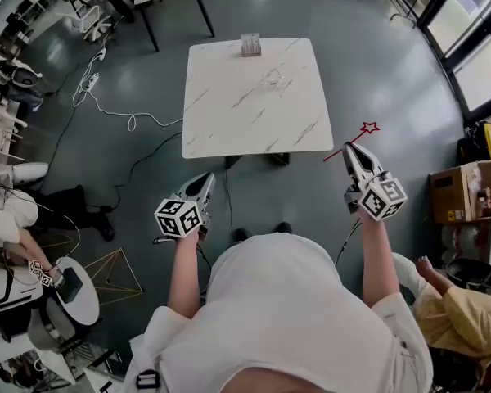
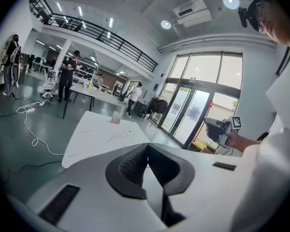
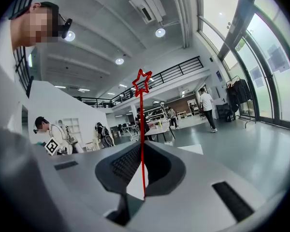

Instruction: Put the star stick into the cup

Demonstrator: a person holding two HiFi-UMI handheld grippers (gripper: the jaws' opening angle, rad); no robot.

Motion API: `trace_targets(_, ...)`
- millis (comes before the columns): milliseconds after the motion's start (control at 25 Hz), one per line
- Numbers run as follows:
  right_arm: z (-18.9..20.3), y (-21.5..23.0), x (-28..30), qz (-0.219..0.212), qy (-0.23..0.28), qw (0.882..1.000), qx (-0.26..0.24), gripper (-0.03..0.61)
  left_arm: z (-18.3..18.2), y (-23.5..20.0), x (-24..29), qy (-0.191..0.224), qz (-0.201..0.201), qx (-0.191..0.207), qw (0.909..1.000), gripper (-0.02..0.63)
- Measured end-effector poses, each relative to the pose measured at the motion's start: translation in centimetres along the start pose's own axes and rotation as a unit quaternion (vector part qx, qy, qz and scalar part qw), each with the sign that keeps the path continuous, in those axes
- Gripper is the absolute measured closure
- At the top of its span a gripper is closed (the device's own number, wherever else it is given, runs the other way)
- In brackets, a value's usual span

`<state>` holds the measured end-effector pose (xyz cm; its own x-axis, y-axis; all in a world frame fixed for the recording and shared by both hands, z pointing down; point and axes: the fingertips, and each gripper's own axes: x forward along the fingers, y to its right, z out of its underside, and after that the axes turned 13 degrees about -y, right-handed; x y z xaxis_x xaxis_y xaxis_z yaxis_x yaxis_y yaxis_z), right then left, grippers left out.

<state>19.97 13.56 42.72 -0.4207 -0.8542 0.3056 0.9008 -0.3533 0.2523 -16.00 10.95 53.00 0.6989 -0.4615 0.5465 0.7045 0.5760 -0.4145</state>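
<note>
On the left, the left hand-held gripper (image 1: pixel 206 180) is held out low in front of the person, jaws together on nothing. It is doing no work, and that matters, because the cup (image 1: pixel 250 45) stands alone at the far edge of the white counter (image 1: pixel 229 113) with nothing to steady it. A nudge from the stick could tip it over or push it off the back.

Over to the right, the right hand-held gripper (image 1: pixel 349 150) is clamped on the star stick (image 1: pixel 356 139), off the counter's near right corner and well away from the cup. The stick is thin, pinched low on its shaft, and its star stands high above the jaws. I'd say that long free end is the risk: it could swivel in the pinch on the way over, catch the rim, or slip out. The star end may also be too wide to go in first.
</note>
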Motion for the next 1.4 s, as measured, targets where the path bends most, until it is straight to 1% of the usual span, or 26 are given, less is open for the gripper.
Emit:
trace_targets(440, 0.1, -0.7, 0.1, 0.001, 0.001, 1.000, 0.014, 0.546, 0.6, -0.9, -0.7, -0.005, 0.000, -0.012, 0.9999, 0.600)
trace_targets(840, 0.9, -3.9, 1.3, 0.003, -0.005, 1.000, 0.012, 0.546, 1.4, -3.4, -2.3, -0.008, 0.008, -0.017, 0.9998, 0.600)
trace_targets(1000, 1.1, -4.8, 1.6, 0.012, 0.000, 1.000, 0.020, 0.546, 1.9, -4.8, -2.9, -0.015, 0.012, -0.020, 0.9996, 0.600)
trace_targets(1200, 1.0, -6.8, 2.2, 0.024, 0.010, 0.999, 0.024, 0.546, 1.6, -6.5, -4.0, -0.024, 0.022, -0.010, 0.9994, 0.600)
trace_targets(1400, 2.3, -8.3, 2.4, 0.032, 0.007, 0.999, 0.028, 0.546, 1.5, -7.5, -4.5, -0.028, 0.031, 0.003, 0.9991, 0.600)
